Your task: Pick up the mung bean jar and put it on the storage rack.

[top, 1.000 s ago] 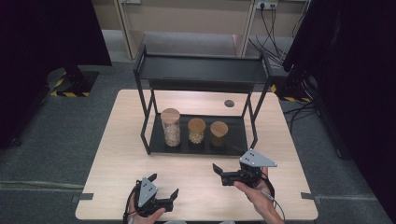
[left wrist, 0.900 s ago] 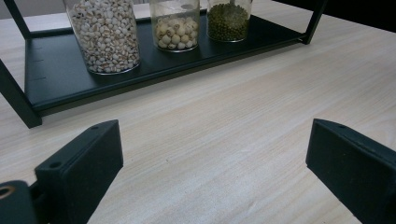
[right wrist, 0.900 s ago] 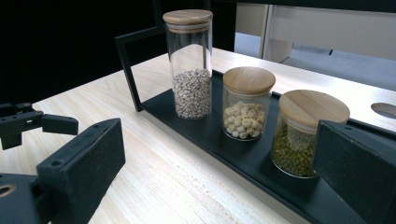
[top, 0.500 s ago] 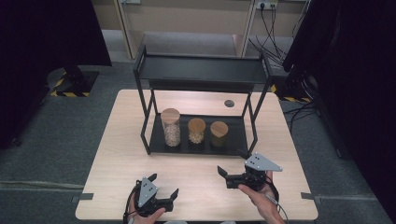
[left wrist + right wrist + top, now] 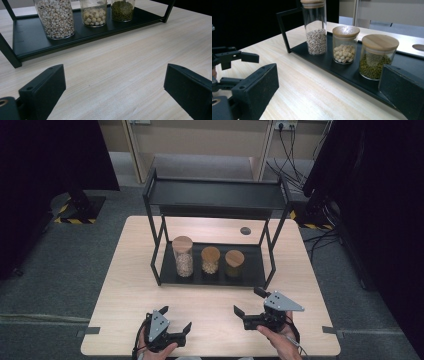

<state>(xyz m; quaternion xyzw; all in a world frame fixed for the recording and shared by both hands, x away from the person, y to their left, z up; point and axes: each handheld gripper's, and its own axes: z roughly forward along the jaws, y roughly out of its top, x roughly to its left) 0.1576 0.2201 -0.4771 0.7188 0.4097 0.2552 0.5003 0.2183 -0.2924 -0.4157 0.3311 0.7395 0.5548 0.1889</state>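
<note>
With both jaw pairs wide and empty, the left gripper and right gripper hover before 3 wood-lidded glass jars on the black metal rack's lower shelf; approach step, likely targeting the green-bean jar.

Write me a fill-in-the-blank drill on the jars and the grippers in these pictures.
1. The black rack's lower shelf holds ____ glass jars.
2. The tallest jar stands at the ____ end of the row in the high view.
3. Each jar has a ____ lid.
4. The left gripper and right gripper both have their jaws ____, holding nothing.

Missing words: three; left; wooden; open
</note>
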